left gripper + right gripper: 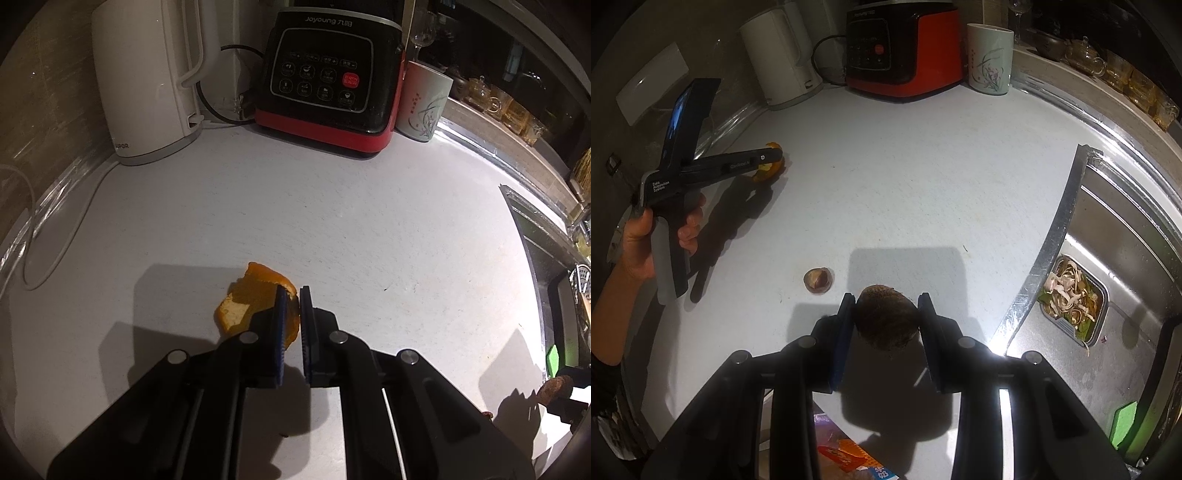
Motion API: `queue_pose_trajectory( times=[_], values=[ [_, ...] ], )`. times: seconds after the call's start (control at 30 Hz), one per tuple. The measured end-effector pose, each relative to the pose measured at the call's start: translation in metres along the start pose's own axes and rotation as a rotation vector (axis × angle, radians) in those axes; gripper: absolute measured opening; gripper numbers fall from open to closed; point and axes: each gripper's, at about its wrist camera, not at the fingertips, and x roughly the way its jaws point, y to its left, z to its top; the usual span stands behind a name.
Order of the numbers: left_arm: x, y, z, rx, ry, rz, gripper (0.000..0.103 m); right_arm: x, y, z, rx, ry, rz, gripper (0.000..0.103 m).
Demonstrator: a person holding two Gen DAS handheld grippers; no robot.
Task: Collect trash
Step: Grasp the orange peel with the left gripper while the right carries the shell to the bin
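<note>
White kitchen countertop (pixel 332 206), kettle and blender at the back, sink (pixel 1108 229) to the right with a tray of food scraps in it. Collection under way, by my judgement: left gripper (pixel 291 295) pinched tight on the edge of an orange peel (pixel 251 299) on the counter, right gripper (pixel 886 301) clamped round a brown husk (pixel 886 317), one open nut shell (pixel 818 280) lying loose. Peel's long axis runs from the jaws toward lower left, curled; husk roundish, no clear axis

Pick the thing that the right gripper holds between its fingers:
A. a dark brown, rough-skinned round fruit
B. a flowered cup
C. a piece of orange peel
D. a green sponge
A: in the right wrist view the right gripper clamps the dark round fruit from both sides, above the counter.
</note>
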Motion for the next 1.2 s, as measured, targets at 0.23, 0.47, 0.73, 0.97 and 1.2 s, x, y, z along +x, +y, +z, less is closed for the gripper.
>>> queue_pose_trajectory(
  times=[0.23,0.47,0.73,0.97,1.2],
  values=[
    [-0.012,0.011,-0.004,-0.026,-0.016,-0.020,0.007,-0.016,0.014,-0.023,-0.033,0.016,0.011,0.035],
    [-0.032,0.017,-0.013,-0.006,-0.044,-0.021,0.007,-0.021,0.022,-0.070,0.000,0.076,0.053,0.035],
    [-0.042,0.023,-0.016,0.006,-0.054,-0.012,0.007,-0.024,0.019,-0.085,0.038,0.074,0.067,0.035],
    [-0.037,0.011,-0.025,0.053,-0.024,-0.008,0.046,-0.032,0.019,-0.075,0.042,0.041,0.073,0.035],
    [-0.027,0.001,-0.029,0.074,-0.038,0.043,0.088,-0.032,0.025,-0.071,0.024,0.042,0.074,0.035]
  ],
)
